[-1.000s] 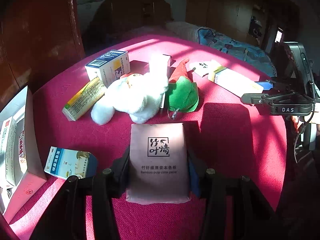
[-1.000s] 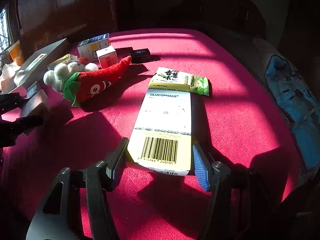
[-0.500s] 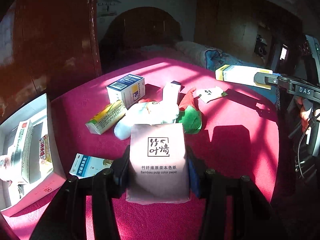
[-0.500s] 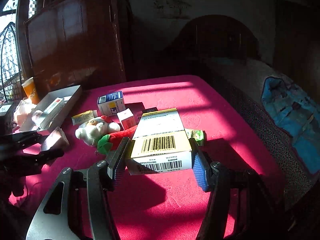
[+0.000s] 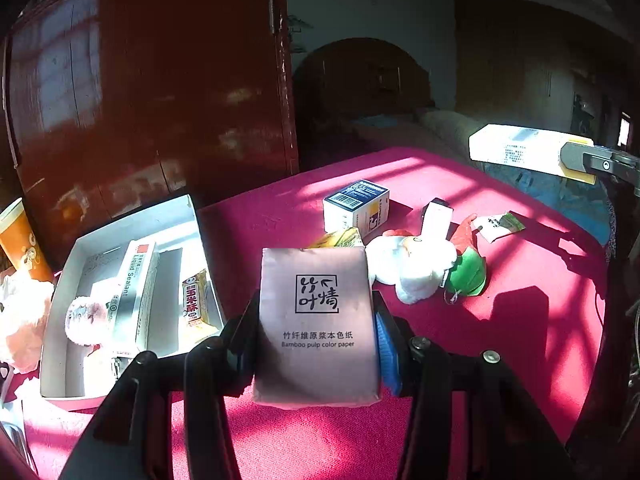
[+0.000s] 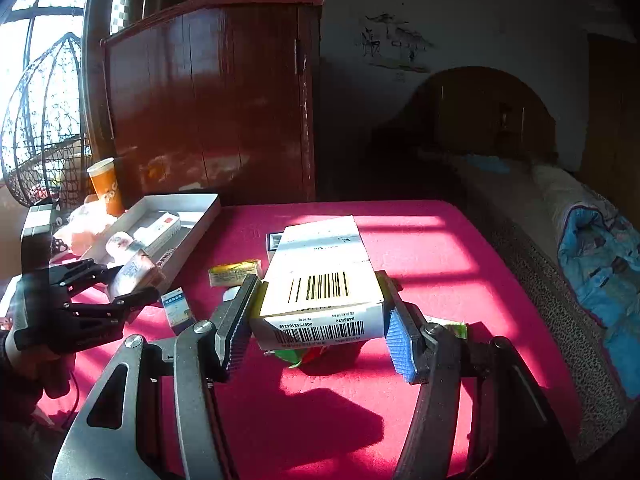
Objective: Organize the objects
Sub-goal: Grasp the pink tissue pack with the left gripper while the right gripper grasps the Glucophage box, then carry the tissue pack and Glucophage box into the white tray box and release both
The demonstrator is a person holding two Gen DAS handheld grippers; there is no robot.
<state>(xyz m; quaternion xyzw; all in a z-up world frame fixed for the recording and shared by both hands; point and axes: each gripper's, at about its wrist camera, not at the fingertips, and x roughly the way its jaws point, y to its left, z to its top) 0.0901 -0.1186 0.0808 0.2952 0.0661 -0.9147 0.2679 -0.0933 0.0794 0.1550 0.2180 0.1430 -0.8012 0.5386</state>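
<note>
Gripping a pink tissue pack [image 5: 318, 320] between its two fingers, the left tool [image 5: 316, 344] holds it clear above the red surface [image 5: 500, 340] in the lower middle of the left wrist view; the jaws are partly closed and press both sides of the pack. The right tool [image 6: 316, 320] is clamped on a white and yellow medicine box [image 6: 320, 276] with a barcode on top, at the centre of the right wrist view, also lifted off the surface.

At the left of the left wrist view lies a white tray [image 5: 120, 224] holding a long white box marked "Liquid Sealant" [image 5: 134, 288], a small yellow snack packet [image 5: 194, 296] and a fluffy pale toy [image 5: 84, 320]. An orange paper cup [image 5: 20, 240] stands beyond the tray at the far left edge. Right of centre on the surface sit a blue and white box [image 5: 356, 208], a white plush toy [image 5: 408, 268] touching a red and green plush chilli [image 5: 468, 264], and a small green and white sachet [image 5: 498, 226] a little further right. A brown wooden cabinet [image 5: 152, 92] fills the upper left, and a bed with blue bedding [image 6: 596, 268] runs along the right edge of the right wrist view.
</note>
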